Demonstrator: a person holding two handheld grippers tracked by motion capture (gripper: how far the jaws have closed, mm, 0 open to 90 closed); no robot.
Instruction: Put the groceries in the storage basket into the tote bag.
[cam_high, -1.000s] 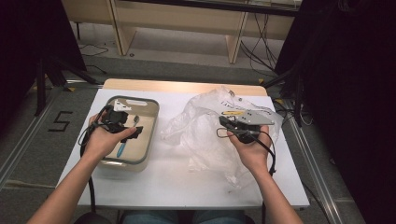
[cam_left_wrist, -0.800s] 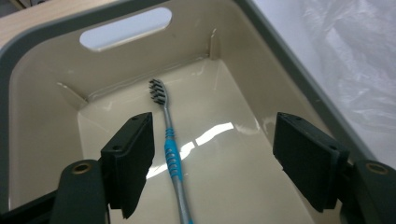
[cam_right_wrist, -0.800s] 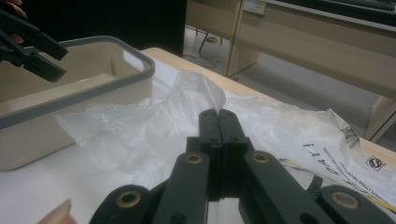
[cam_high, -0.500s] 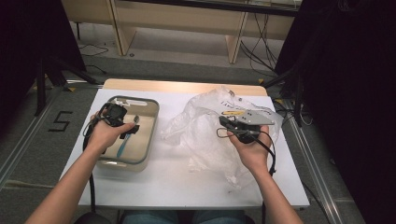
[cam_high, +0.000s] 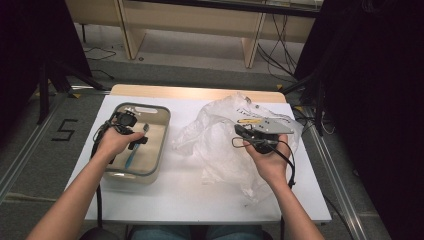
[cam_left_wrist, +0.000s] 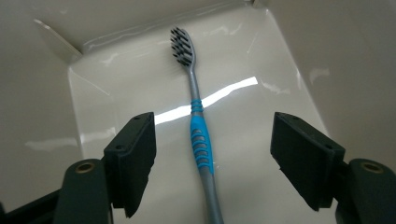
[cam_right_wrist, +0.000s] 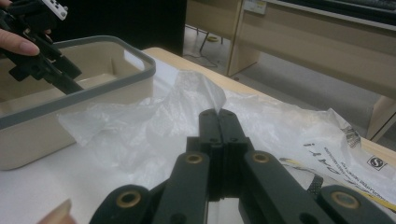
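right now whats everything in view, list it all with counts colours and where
toothbrush: 1, grey with blue grip, dark bristles, lying flat on the bin floor between the open left jaws
bin: 1, beige with grey rim, left part of the table
plastic bag: 1, clear and crumpled with printing, right of the bin; a fold is pinched by the right gripper
table: 1, white top with a wooden far edge
left gripper: 1, black, open, lowered into the bin over the toothbrush
right gripper: 1, black, shut on the plastic bag
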